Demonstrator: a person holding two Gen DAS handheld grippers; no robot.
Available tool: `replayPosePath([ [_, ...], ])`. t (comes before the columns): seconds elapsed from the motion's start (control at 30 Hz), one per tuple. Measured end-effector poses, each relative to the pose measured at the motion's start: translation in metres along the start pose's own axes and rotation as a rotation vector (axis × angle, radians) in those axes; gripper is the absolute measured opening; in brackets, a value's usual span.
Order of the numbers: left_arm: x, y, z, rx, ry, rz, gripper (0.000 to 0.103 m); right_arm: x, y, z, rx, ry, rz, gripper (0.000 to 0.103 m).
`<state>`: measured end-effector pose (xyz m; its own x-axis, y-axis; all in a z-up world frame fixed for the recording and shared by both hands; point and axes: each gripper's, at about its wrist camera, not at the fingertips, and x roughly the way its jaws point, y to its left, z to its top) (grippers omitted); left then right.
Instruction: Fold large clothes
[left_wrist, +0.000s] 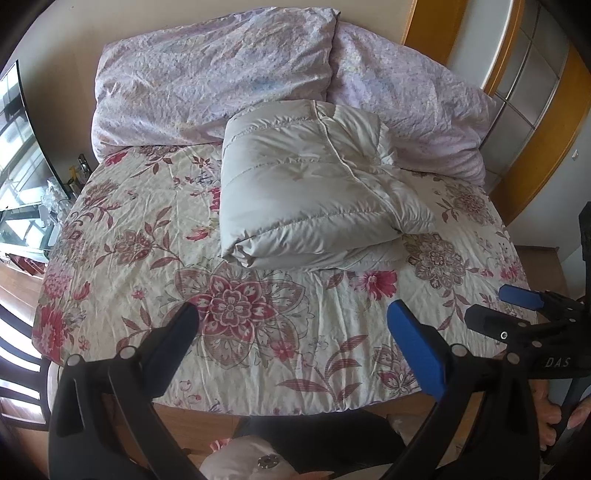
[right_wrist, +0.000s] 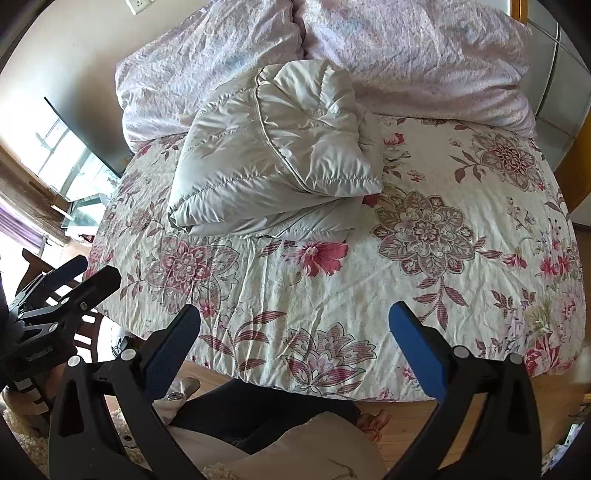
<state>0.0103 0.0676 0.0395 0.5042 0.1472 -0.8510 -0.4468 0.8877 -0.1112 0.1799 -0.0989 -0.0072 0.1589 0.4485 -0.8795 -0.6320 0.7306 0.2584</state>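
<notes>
A pale grey-white puffy down jacket (left_wrist: 310, 184) lies folded into a thick bundle on the floral bed sheet (left_wrist: 147, 258), near the pillows. It also shows in the right wrist view (right_wrist: 273, 162). My left gripper (left_wrist: 295, 317) is open and empty, held above the near edge of the bed, well short of the jacket. My right gripper (right_wrist: 295, 321) is open and empty too, over the near edge. The right gripper shows at the right of the left wrist view (left_wrist: 495, 306), and the left gripper at the left of the right wrist view (right_wrist: 96, 269).
A crumpled lilac duvet and pillows (left_wrist: 221, 70) fill the head of the bed. A dark screen (left_wrist: 33, 140) and glass stand are on the left. A wooden wardrobe frame (left_wrist: 532, 122) is on the right. My legs and wooden floor (right_wrist: 406, 424) are below.
</notes>
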Motion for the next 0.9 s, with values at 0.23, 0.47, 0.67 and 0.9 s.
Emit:
replayPosePath([
  [0.23,-0.0002,0.0001,-0.0006,-0.002,0.003,0.001,0.101,-0.0004,0.0013,0.0016,-0.001,-0.001,0.007,0.102],
  [0.47,0.0029,0.0024,-0.0008,-0.009,0.014,-0.003,0.101,0.0,0.0009,0.0019,-0.001,0.001,0.006,0.102],
  [0.67,0.0032,0.0029,-0.0006,-0.008,0.013,-0.004,0.101,0.0008,0.0002,0.0022,0.001,-0.002,0.004,0.102],
  [0.9,0.006,0.0025,-0.0007,-0.006,0.019,-0.007,0.101,0.0012,-0.0005,0.0028,0.0,-0.003,0.001,0.102],
])
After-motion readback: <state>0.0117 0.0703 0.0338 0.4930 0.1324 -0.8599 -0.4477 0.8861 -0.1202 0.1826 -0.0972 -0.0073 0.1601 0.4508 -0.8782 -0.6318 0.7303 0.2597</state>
